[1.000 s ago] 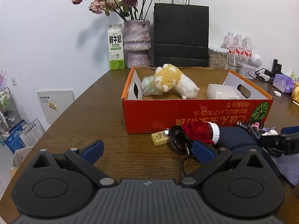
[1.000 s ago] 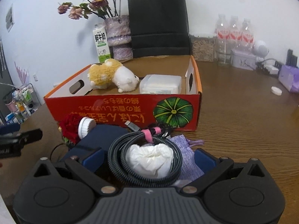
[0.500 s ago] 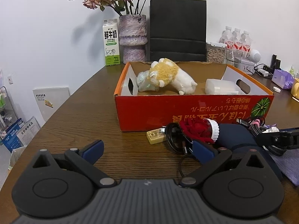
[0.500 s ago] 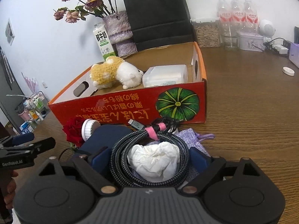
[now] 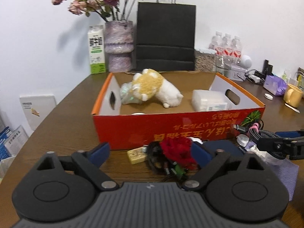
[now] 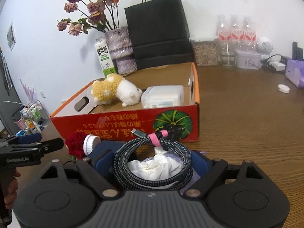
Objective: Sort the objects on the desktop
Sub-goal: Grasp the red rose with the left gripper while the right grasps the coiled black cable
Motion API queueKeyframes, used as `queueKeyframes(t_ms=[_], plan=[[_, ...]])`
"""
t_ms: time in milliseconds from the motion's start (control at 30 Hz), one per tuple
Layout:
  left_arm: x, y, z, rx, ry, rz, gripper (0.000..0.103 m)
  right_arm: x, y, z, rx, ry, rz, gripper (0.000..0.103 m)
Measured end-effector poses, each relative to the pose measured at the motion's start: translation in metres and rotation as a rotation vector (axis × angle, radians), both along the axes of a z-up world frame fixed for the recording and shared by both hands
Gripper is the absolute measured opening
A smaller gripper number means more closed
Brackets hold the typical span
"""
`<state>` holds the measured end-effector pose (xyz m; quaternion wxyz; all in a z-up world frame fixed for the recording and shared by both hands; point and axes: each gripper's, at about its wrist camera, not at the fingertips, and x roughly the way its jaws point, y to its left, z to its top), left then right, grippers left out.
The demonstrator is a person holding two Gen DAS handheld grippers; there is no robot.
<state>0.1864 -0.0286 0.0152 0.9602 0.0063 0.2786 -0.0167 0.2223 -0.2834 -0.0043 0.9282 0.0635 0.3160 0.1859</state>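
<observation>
An orange cardboard box (image 5: 171, 129) (image 6: 121, 125) holds a plush toy (image 5: 153, 87) (image 6: 115, 91) and a white plastic case (image 5: 209, 99) (image 6: 163, 96). In front of it lie a red rose (image 5: 176, 148) (image 6: 76, 144), a small tan block (image 5: 136, 153), a dark blue pouch (image 5: 222, 148) and black cords. My left gripper (image 5: 150, 152) is open above the rose and the block. My right gripper (image 6: 152, 161) is shut on a coiled braided cable (image 6: 152, 163) with a pink tie, lifted over a crumpled white tissue (image 6: 152, 167) and a purple bag.
At the back stand a vase of dried roses (image 5: 117, 45), a milk carton (image 5: 96, 51), a black paper bag (image 5: 165, 38), water bottles (image 5: 226, 45) and a jar. A yellow mug (image 5: 292, 95) and purple tissue pack (image 5: 275, 84) sit at the right. The table edge drops off on the left.
My right gripper has closed on the coiled cable and lifted it off the purple bag. My left gripper has risen and shifted toward the rose.
</observation>
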Motion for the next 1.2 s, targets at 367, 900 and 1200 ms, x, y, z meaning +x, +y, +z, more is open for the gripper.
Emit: queueKeyframes(t_ms=[367, 900, 1200], plan=[[0.02, -0.014, -0.012, -0.029, 0.058, -0.068, 0.052, -0.004, -0.004, 0.002, -0.005, -0.019, -0.008, 0.087], [0.003, -0.01, 0.0, -0.064, 0.01, -0.1, 0.023, -0.011, -0.005, 0.007, 0.001, -0.038, -0.007, 0.087], [-0.014, -0.003, 0.028, -0.061, -0.091, -0.096, 0.023, -0.02, -0.007, 0.03, 0.002, -0.116, -0.014, 0.087]])
